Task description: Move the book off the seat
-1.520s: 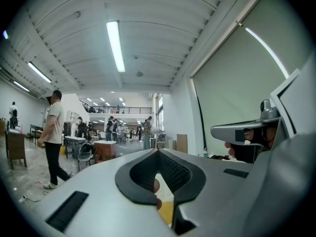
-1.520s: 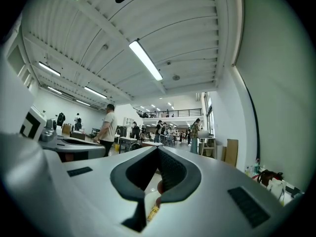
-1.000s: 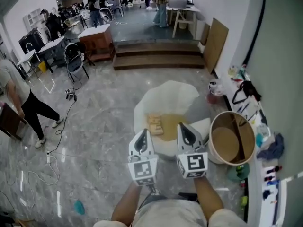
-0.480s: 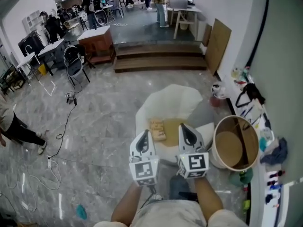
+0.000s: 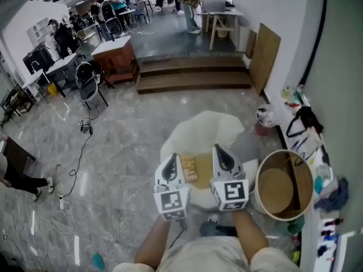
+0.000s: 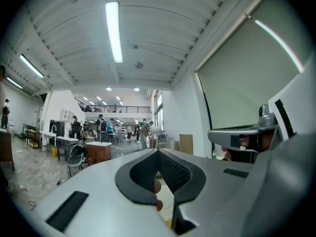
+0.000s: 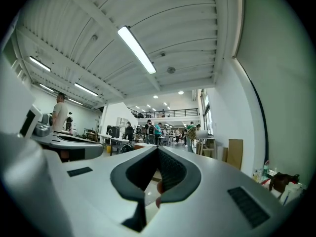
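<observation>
Head view looks down; gripper views look level, seemingly toward the desk (image 5: 116, 49) (image 6: 98, 151).

My count: two grippers, left gripper (image 5: 171, 162) and right gripper (image 5: 220, 153). One book (image 5: 188, 169), one seat (image 5: 207, 128), one round bin (image 5: 276, 187), one board (image 5: 265, 54) leaning on the wall.

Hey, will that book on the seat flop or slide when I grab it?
The book looks thin, so it probably bends if pinched at one edge. Lying flat on the seat, it likely slides rather than tips.
</observation>
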Demonstrator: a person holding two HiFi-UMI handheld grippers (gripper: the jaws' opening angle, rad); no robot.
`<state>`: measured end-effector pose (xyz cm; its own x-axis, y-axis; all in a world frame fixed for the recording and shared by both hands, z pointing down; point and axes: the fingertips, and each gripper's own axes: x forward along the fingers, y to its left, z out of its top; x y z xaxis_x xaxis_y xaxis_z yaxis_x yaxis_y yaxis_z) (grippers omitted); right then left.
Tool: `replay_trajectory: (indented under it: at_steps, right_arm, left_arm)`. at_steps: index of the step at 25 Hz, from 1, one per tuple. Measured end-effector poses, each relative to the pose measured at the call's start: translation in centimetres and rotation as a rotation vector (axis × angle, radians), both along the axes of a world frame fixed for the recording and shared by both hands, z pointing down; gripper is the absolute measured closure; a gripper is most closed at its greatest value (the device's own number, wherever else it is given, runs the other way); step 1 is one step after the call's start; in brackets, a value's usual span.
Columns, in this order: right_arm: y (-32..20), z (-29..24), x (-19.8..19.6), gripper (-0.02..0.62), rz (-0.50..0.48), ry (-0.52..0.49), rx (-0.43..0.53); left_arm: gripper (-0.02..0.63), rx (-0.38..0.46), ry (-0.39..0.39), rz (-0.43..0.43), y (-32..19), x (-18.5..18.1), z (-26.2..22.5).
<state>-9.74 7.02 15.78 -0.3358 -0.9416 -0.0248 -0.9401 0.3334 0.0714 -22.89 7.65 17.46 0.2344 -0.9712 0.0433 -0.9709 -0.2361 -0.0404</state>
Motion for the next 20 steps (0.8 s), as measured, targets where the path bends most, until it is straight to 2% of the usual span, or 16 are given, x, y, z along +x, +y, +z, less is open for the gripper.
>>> replay_trajectory:
  at_steps: [7,11,20]
  right_arm:
    - [-6.7,0.4,5.5,0.594,-0.013,-0.026,-0.007]
    - [-9.0,1.1,8.4,0.594,-0.005,-0.05,-0.017]
    - [-12.9,3.5,8.7,0.594,-0.036,-0.059,-0.073]
  left_arm:
    - [0.604,0.015,0.013,-0.007,-6.4,5.8,-0.5]
    - [0.604,-0.028,0.015,-0.019,-8.6,8.0,1.2]
    - [0.604,-0.077,0.018,-0.032,-12.3,9.0,3.1]
